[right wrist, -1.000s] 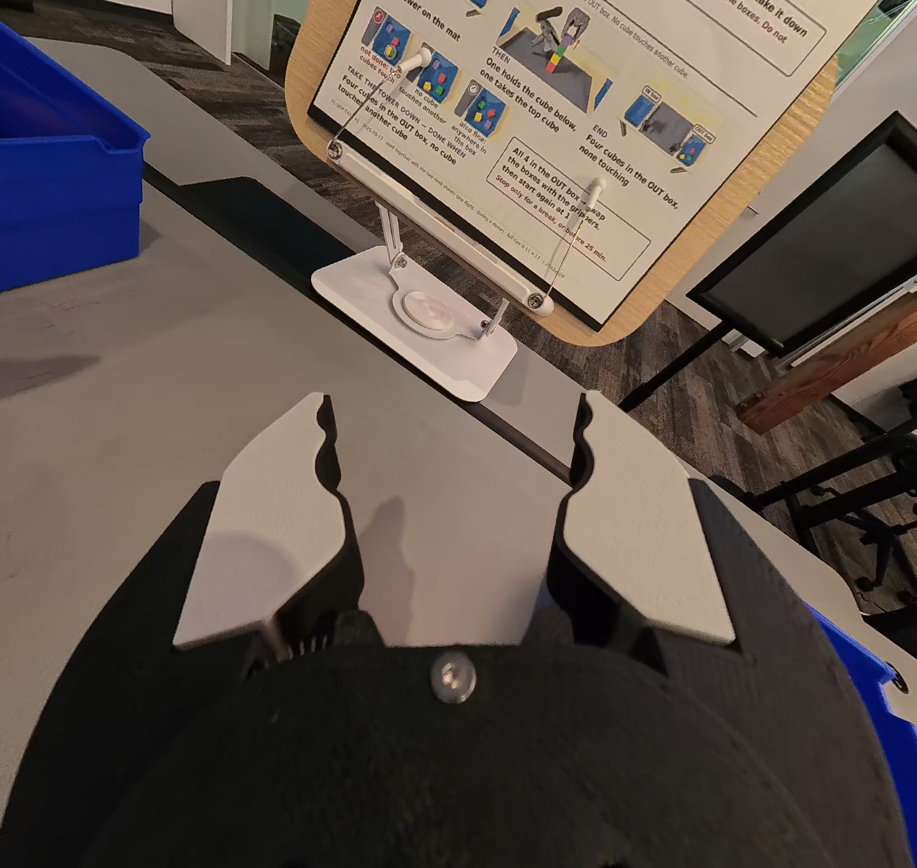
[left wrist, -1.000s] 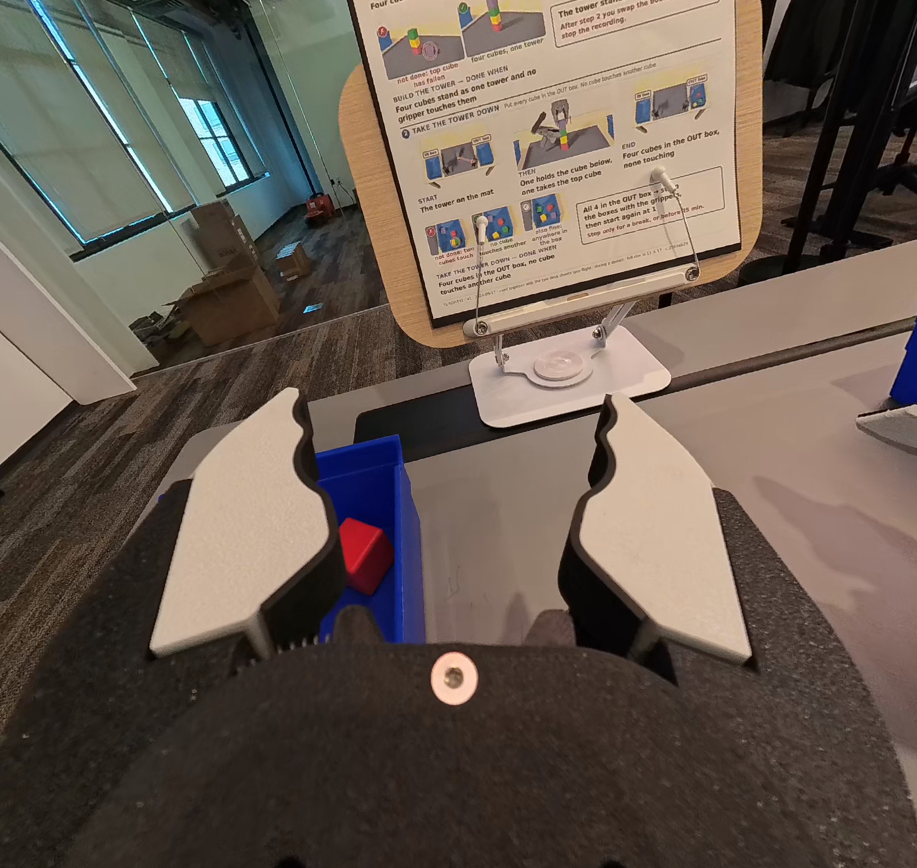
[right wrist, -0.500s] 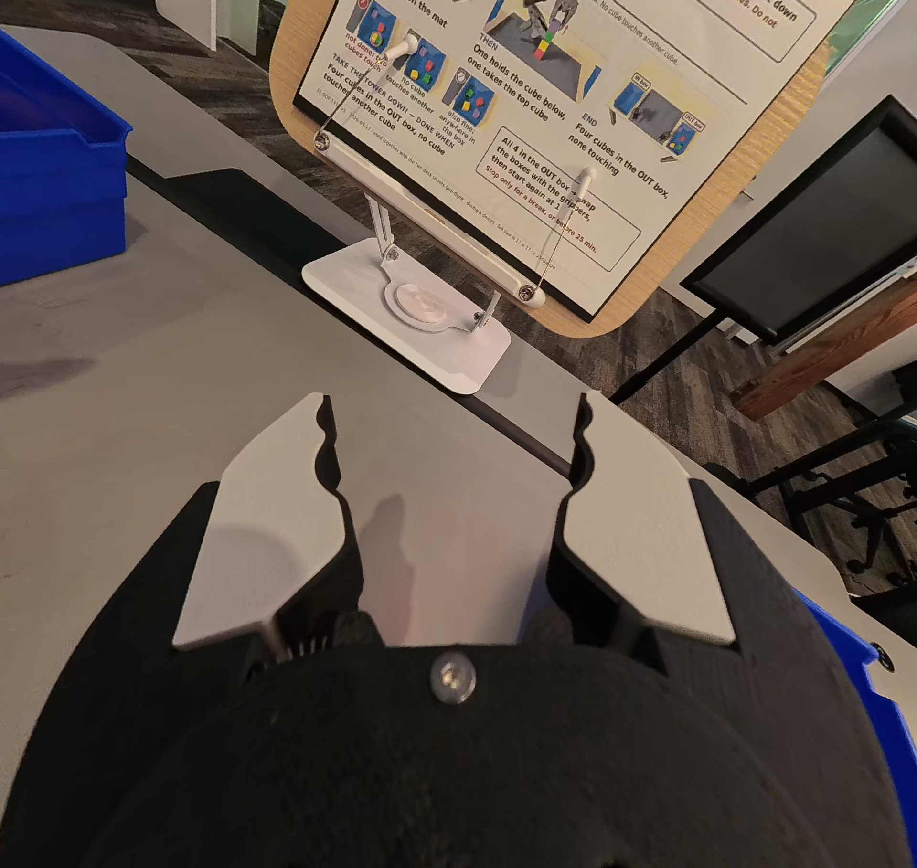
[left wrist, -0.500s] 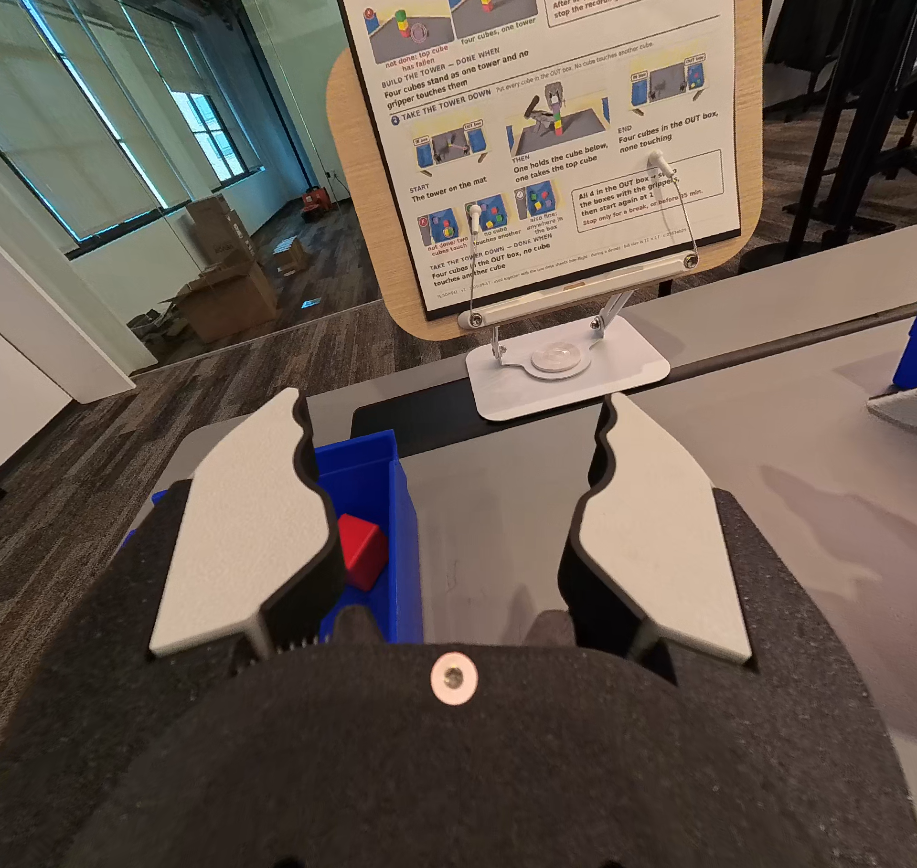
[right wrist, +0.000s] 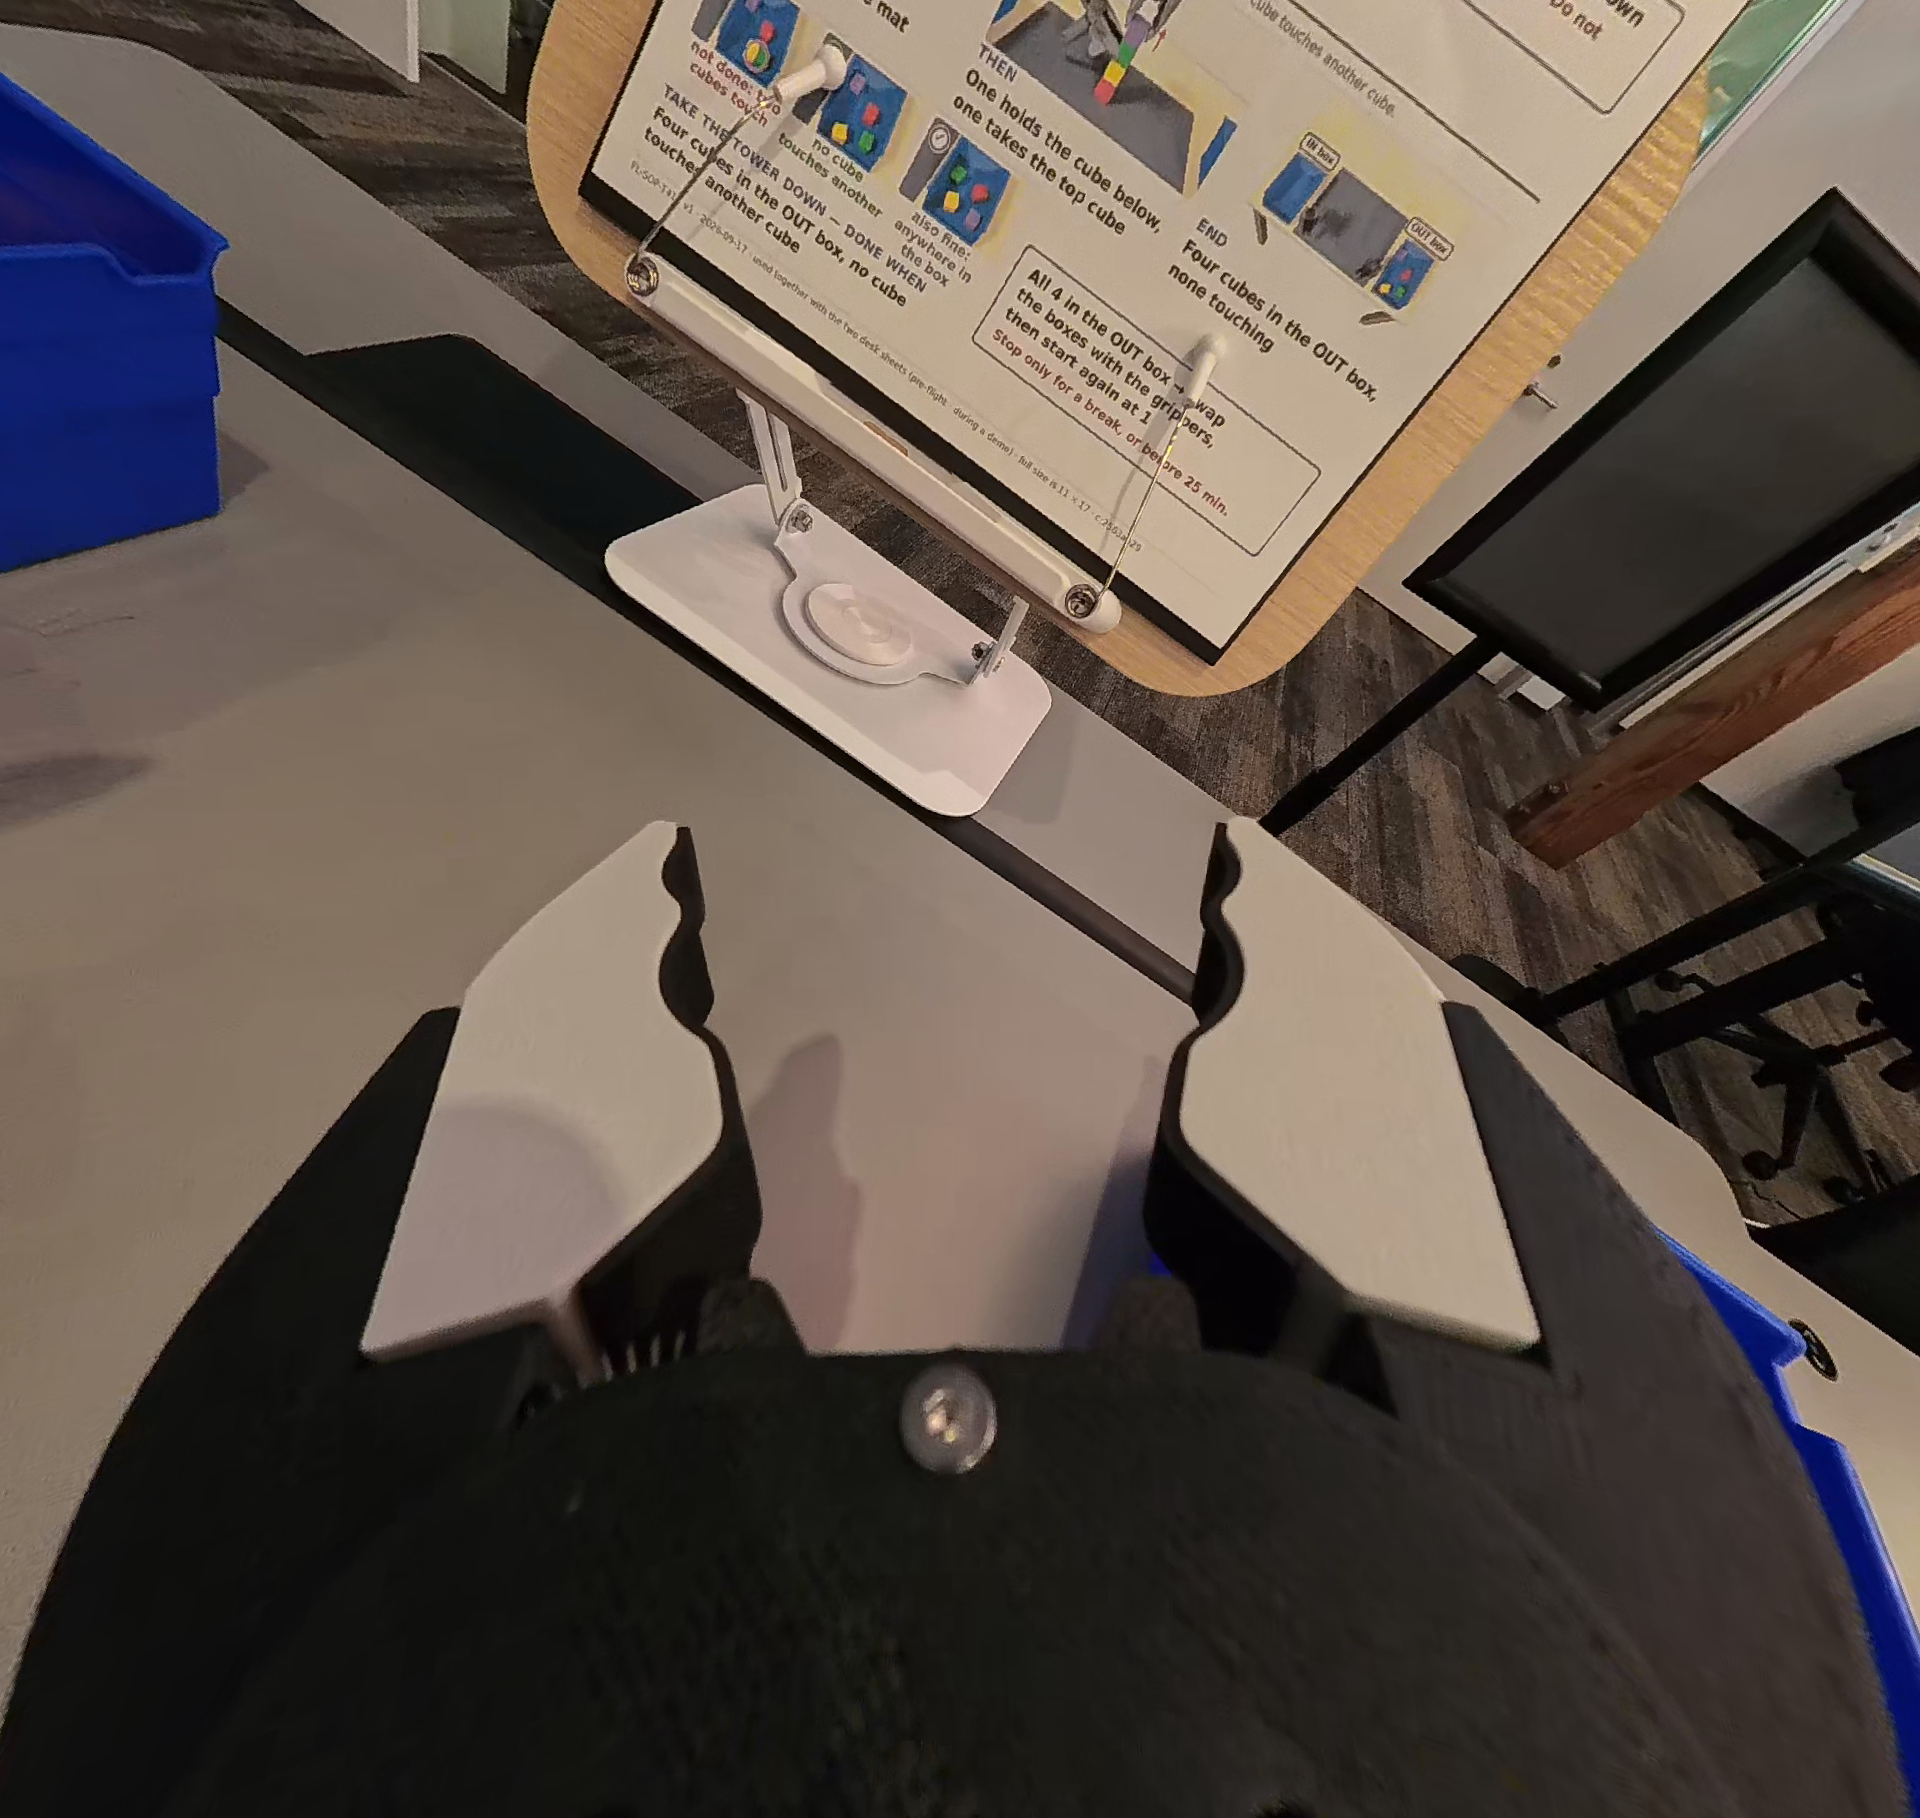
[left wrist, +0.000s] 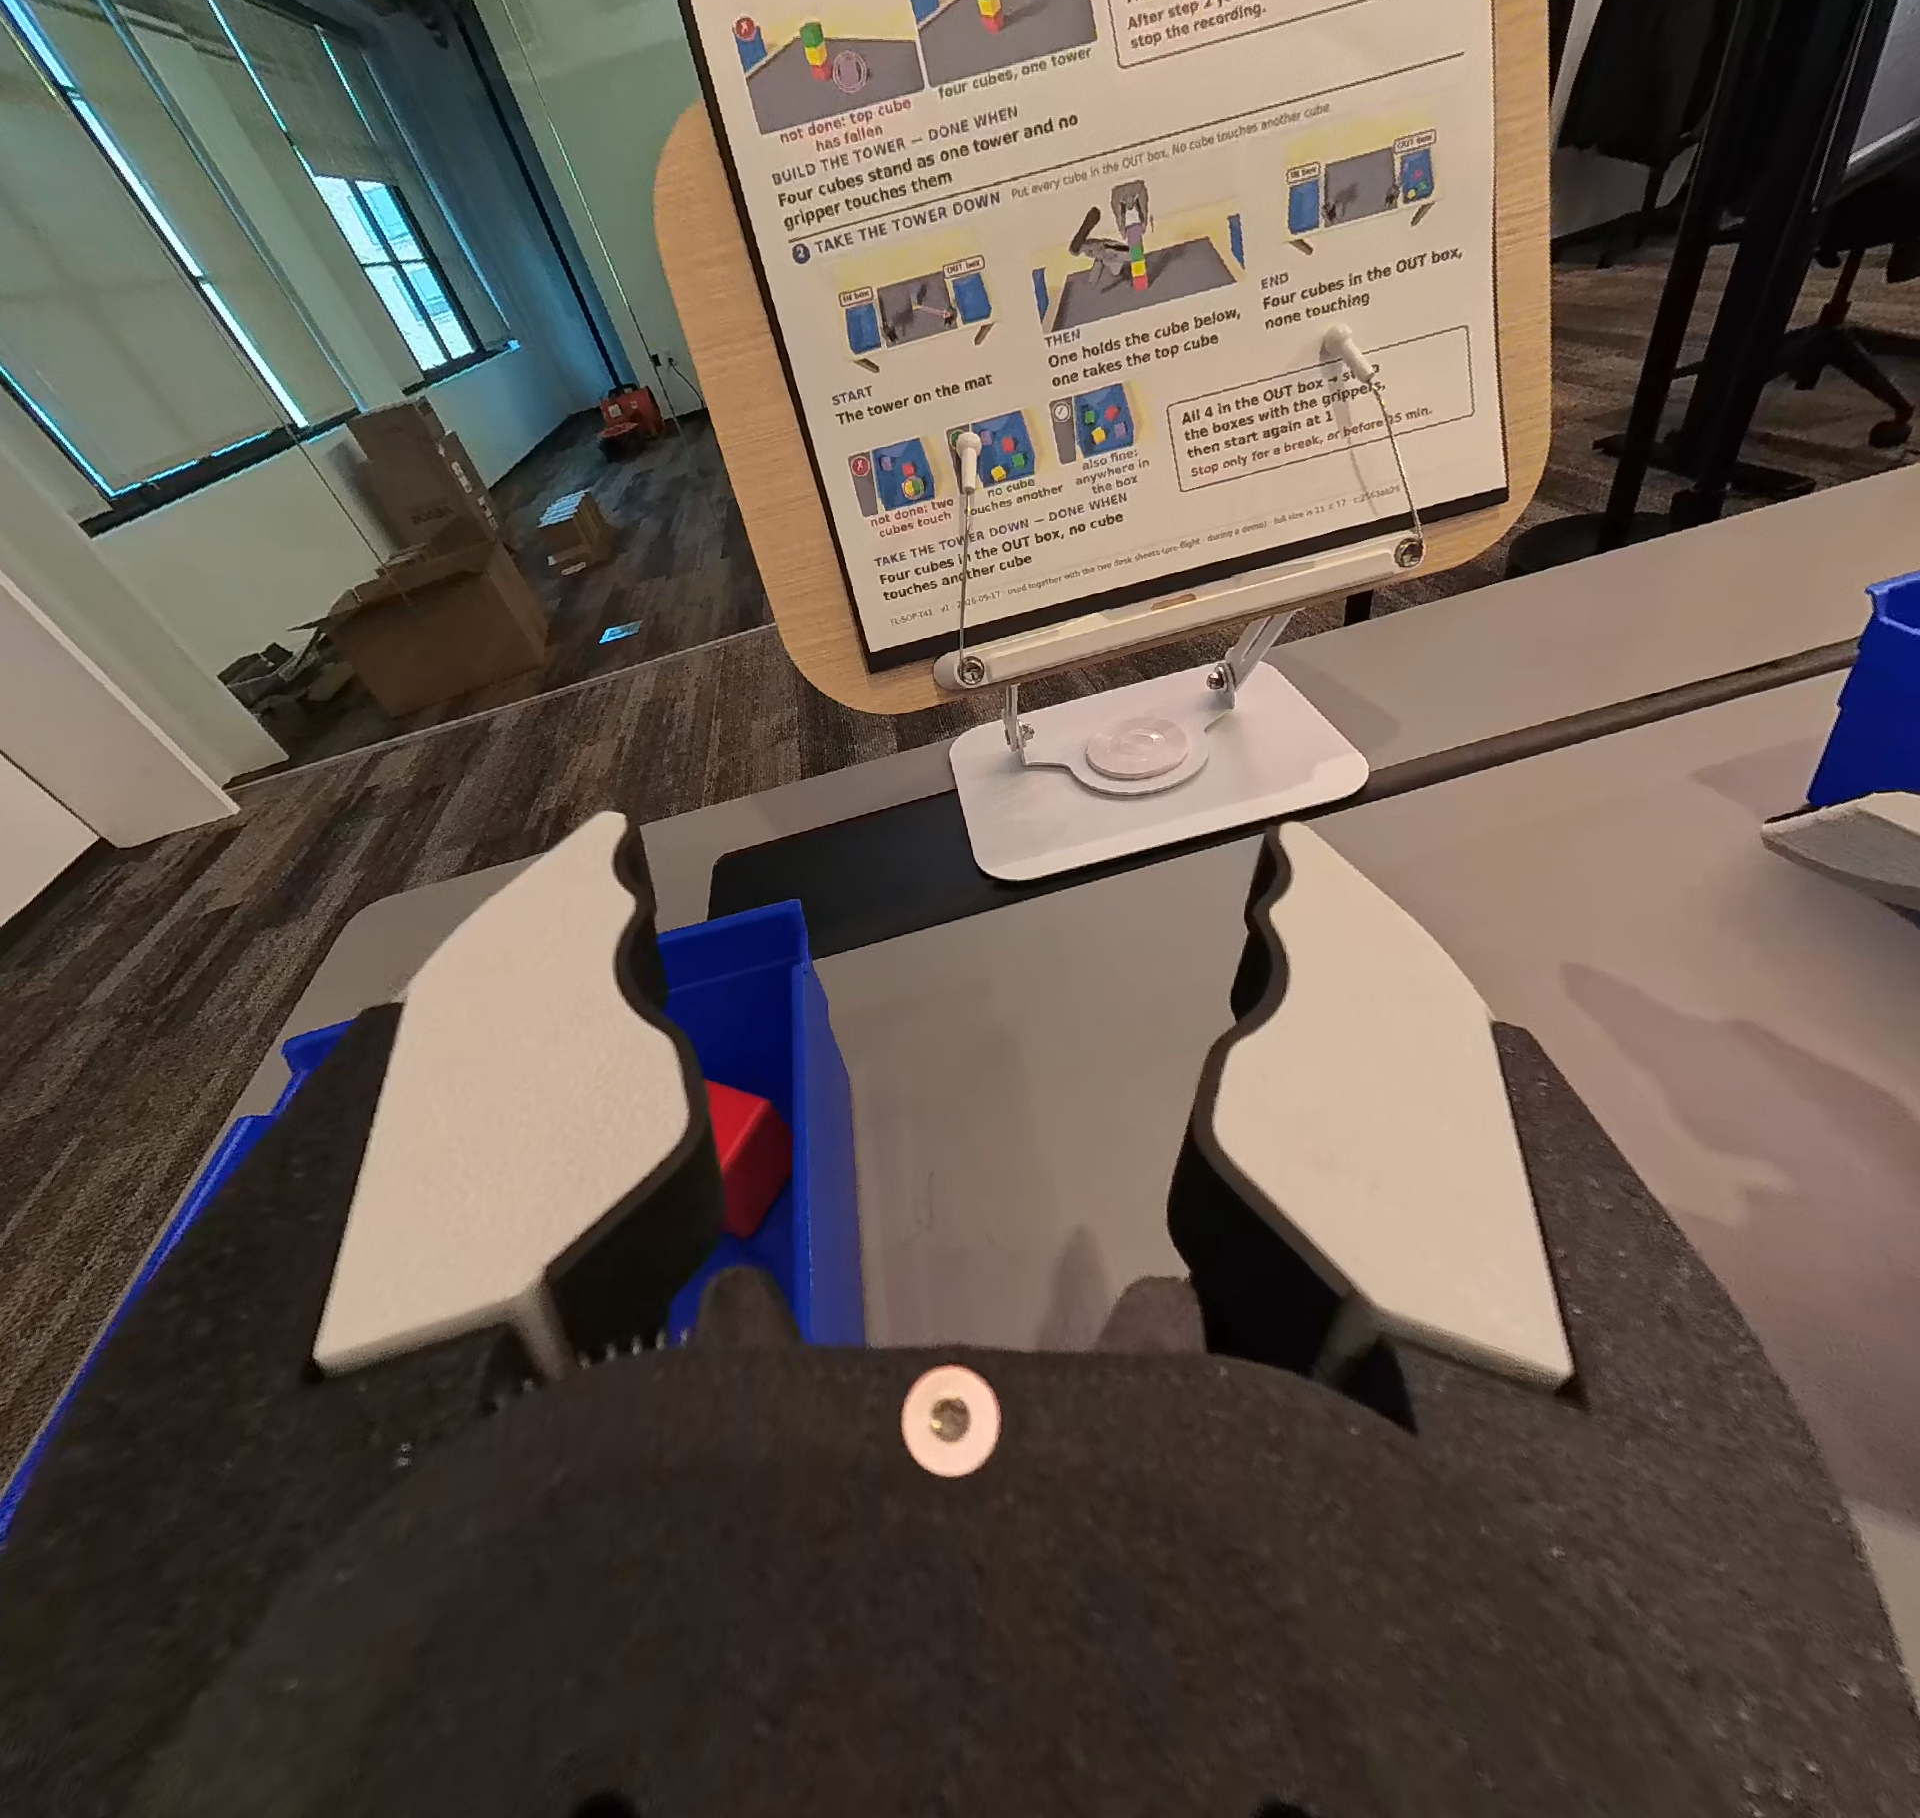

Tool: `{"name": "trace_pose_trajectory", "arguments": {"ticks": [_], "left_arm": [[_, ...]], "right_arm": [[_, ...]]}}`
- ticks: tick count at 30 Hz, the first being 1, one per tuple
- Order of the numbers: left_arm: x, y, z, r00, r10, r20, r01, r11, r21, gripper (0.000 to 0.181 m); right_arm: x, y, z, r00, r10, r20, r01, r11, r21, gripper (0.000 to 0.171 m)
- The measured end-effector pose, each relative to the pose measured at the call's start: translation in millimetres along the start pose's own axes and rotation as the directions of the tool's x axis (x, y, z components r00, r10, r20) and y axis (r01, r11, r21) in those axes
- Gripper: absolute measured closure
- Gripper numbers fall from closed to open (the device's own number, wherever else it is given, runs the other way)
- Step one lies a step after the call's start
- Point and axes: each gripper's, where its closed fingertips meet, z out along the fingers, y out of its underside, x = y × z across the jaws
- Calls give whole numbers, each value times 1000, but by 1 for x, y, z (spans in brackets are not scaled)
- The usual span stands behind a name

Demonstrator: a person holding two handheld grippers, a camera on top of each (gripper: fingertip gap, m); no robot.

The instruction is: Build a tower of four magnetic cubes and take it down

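Left wrist view: the left tool (left wrist: pixel 940 1030) has crept slightly nearer the instruction stand (left wrist: pixel 1153 771), jaws released and empty, so no pick yet. A glossy, hard-edged red cube (left wrist: pixel 750 1157) sits in the blue plastic bin (left wrist: pixel 821 1124) at near left.

Right wrist view: the right tool (right wrist: pixel 945 999) has also nudged forward, released, over the bare matte grey table (right wrist: pixel 312 885).

A cube (left wrist: pixel 750 1157) lies in the bin (left wrist: pixel 774 999) at the bench's (left wrist: pixel 1039 1093) left edge. Behind, a stand (left wrist: pixel 1153 771) holds a sheet (left wrist: pixel 1101 251); another bin (left wrist: pixel 1875 719) sits right.
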Motion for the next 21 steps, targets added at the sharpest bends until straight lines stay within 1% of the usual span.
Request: {"name": "trace_pose_trajectory", "arguments": {"ticks": [3,7,8,10,11,13,16,17,18,19,20,21], "left_arm": [[1,-1,0,1000,1,-10,-1,1000,-1,73],[-2,-8,-7,997,-18,-76,16,999,-28,74],[-9,-12,-12,995,-39,-97,36,999,-39,76],[-25,-18,-25,986,-72,-150,63,996,-64,85],[-37,-18,-32,984,-80,-161,66,994,-85,86],[-61,-14,-47,977,-48,-208,20,991,-134,97],[-103,14,-64,970,-32,-243,-44,953,-301,101],[-112,24,-69,960,-39,-278,-61,937,-343,103],[-116,36,-74,944,-61,-323,-75,916,-393,111],[-118,51,-79,927,-91,-364,-92,886,-455,110],[-116,67,-85,906,-111,-408,-126,850,-512,104],[-111,81,-92,878,-114,-465,-186,815,-549,104]], "right_arm": [[-1,0,0,1000,-4,1,4,1000,-1,78],[-2,1,0,1000,-2,13,2,1000,-4,78],[-1,1,-1,1000,0,16,0,1000,-2,78],[1,0,-1,1000,10,22,-10,1000,2,78],[2,0,-1,999,18,27,-18,1000,4,79],[3,-1,-1,999,28,38,-28,1000,5,79],[5,-3,0,998,32,46,-33,999,7,79],[5,-4,1,998,32,48,-33,999,8,79],[5,-4,2,998,32,51,-32,999,8,79],[6,-4,3,998,31,52,-31,999,7,79],[6,-4,3,998,29,52,-29,1000,6,79],[7,-4,4,998,28,52,-28,1000,4,79]]}}
